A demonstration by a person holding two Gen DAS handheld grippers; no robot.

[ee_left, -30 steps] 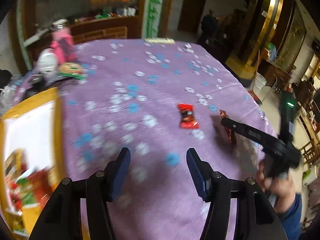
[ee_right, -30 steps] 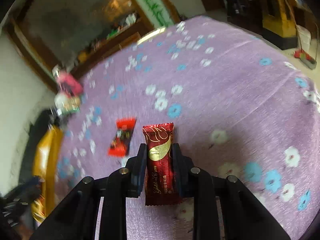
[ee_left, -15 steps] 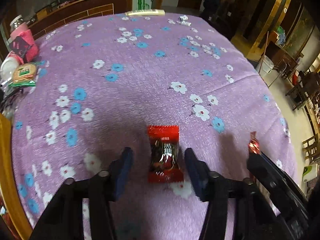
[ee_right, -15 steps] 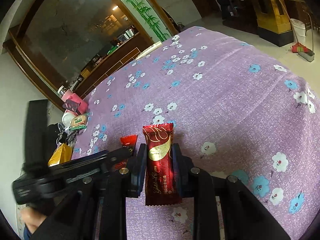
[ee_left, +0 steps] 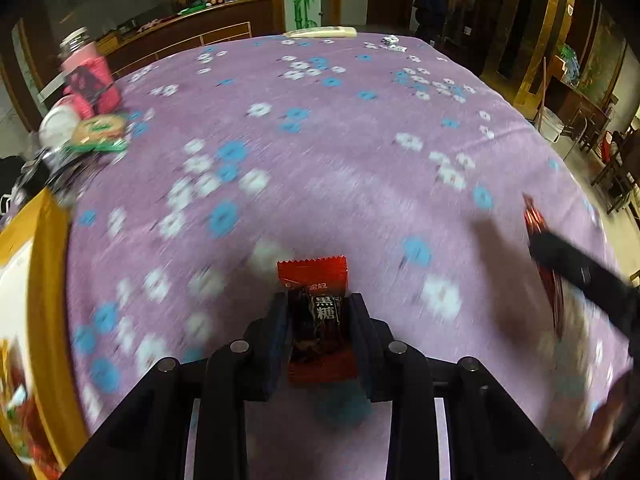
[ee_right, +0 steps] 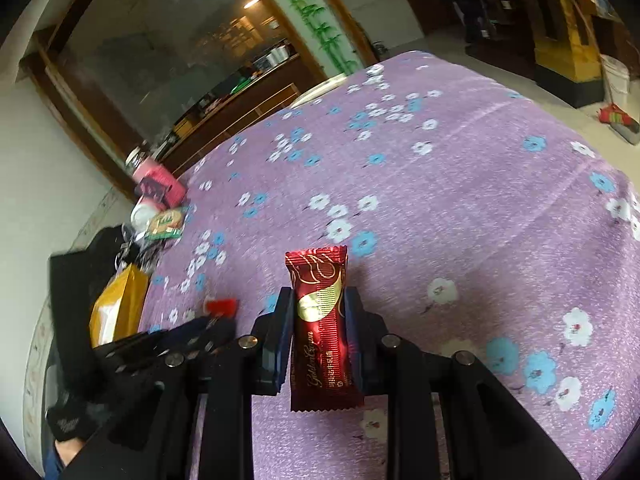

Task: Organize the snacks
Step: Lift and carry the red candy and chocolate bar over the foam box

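A snack in each of my grippers

My left gripper [ee_left: 318, 312] is closing, pads against the red candy packet [ee_left: 316, 312] between them; my right gripper [ee_right: 318, 320] clamps the dark-red wafer bar [ee_right: 320, 320] upright over the purple tablecloth [ee_right: 460, 200].

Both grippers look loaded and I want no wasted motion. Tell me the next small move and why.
Probably finish the left gripper squeeze, then lift it toward the yellow box. Its jaws are closing, with the red candy packet between the pads, above the purple tablecloth. The right gripper is shut on the dark red wafer bar, so it can wait.
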